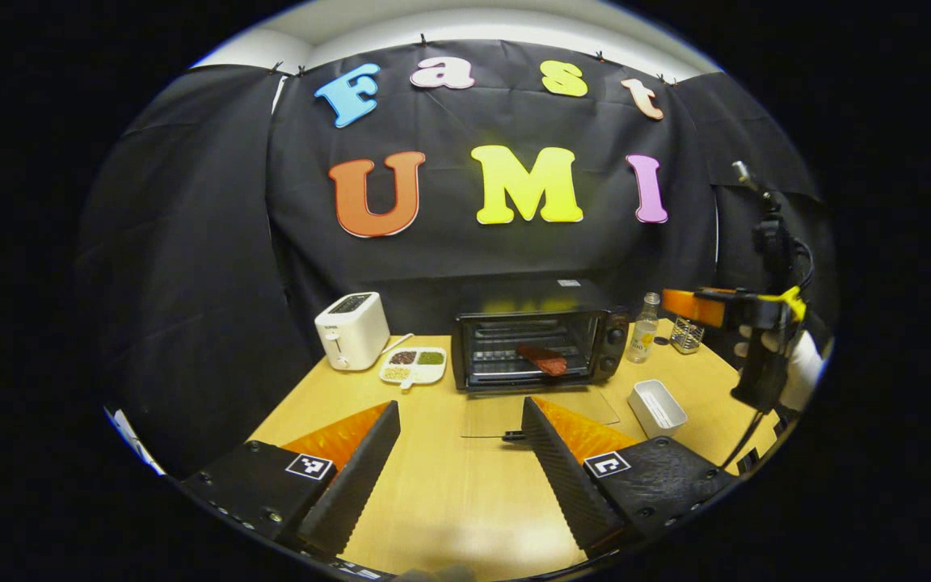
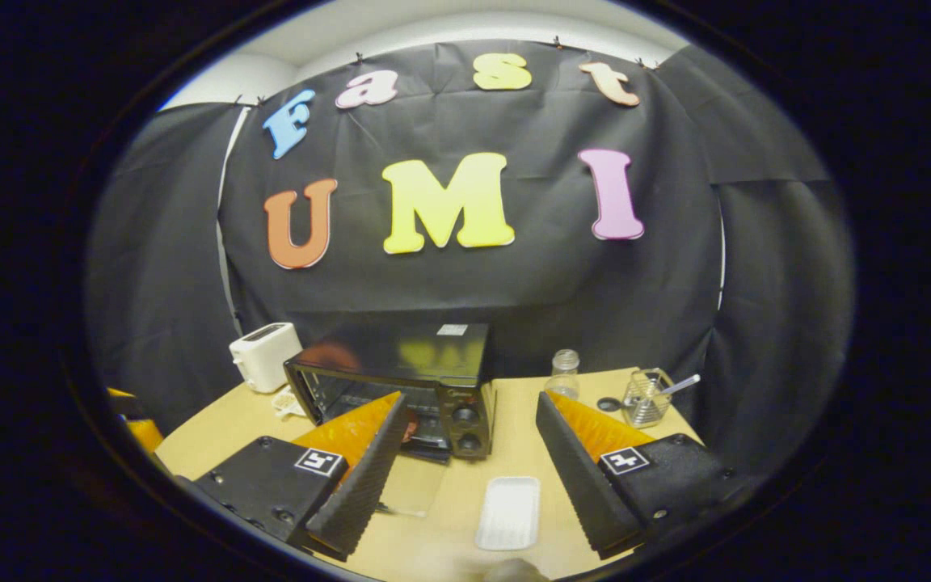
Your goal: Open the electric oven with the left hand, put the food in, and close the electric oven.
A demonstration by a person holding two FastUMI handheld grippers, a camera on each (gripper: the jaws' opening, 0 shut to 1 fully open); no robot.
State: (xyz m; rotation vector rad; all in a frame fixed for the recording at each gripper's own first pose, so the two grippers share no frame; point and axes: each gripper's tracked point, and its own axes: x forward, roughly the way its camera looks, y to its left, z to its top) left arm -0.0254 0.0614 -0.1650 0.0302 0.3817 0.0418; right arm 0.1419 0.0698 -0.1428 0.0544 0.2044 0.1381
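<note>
The black electric oven (image 1: 538,339) stands at the back of the wooden table, its glass door (image 1: 542,414) folded down flat onto the tabletop. A reddish-brown piece of food (image 1: 544,360) lies on the rack inside. My left gripper (image 1: 457,461) is open and empty, hovering in front of the door's handle edge. To the right of the oven, a gloved hand holds my right gripper (image 1: 680,305) up in the air. In the right gripper view the right gripper (image 2: 465,469) is open and empty, above the oven (image 2: 433,388), its lowered door (image 2: 413,485) and an empty white tray (image 2: 508,511).
A white toaster (image 1: 351,330) and a divided plate of grains (image 1: 414,365) stand left of the oven. To its right are a clear bottle (image 1: 643,327), a wire holder (image 1: 686,334) and the white tray (image 1: 658,406). Bare tabletop (image 1: 449,501) lies in front.
</note>
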